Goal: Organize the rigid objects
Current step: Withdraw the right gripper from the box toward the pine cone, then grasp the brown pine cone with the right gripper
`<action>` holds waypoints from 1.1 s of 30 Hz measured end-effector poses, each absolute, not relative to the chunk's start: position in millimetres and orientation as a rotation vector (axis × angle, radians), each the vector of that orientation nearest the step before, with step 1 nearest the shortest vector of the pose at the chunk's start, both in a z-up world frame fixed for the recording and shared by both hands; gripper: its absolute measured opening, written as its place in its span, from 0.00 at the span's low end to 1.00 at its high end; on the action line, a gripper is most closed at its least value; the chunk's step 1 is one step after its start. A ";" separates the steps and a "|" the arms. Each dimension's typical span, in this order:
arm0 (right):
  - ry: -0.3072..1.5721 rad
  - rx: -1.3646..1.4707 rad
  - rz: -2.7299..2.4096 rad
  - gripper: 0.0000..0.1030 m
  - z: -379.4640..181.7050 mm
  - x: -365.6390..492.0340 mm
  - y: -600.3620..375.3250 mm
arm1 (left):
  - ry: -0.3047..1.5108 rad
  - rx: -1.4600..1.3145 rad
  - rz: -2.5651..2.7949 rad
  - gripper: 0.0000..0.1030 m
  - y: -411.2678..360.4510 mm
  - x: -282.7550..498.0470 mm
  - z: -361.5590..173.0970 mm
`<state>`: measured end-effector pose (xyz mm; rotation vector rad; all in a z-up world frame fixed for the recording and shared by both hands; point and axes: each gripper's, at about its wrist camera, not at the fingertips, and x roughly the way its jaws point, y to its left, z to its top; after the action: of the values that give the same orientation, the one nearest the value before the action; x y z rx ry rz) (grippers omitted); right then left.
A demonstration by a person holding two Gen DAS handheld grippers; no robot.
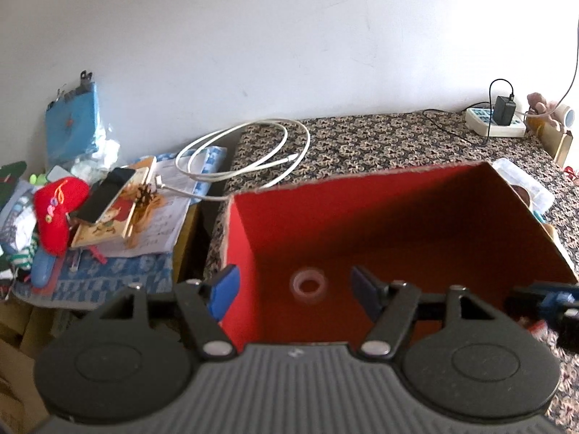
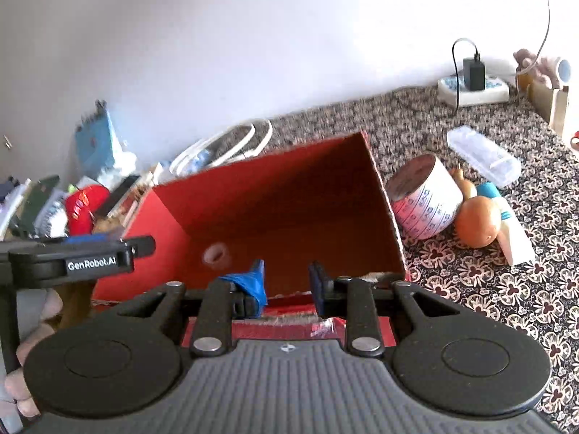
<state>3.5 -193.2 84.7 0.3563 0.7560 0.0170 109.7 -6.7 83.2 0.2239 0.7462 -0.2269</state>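
We have the red box (image 1: 380, 224) open on the patterned table (image 1: 380, 137), and a roll of clear tape (image 1: 308, 284) already lies on its floor. Our left gripper (image 1: 295, 289) hangs over the box's near left corner, tilted down, jaws wide and empty. Our right gripper (image 2: 286, 282) hovers over the near rim, jaws narrowly parted, holding nothing. Right of the box wait a tin (image 2: 423, 199) and an orange (image 2: 477, 220).

Black ribbed gripper (image 1: 295, 291), blue pads, silver screws, white GenRobot.AI lettering
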 end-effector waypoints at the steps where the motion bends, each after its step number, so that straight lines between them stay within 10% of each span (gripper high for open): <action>1: 0.749 0.358 0.022 0.10 84.0 -0.8 -193.5 | 0.748 0.222 -0.225 0.69 -5.6 105.5 84.3; 33: 1.068 0.577 0.243 0.16 8.7 -42.7 -257.3 | 0.950 0.136 -0.323 0.74 -28.7 -5.9 16.5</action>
<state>-42.7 -257.3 8.7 0.5771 1.0681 0.2426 -5.9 -28.7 16.5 0.1363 0.9498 -0.3233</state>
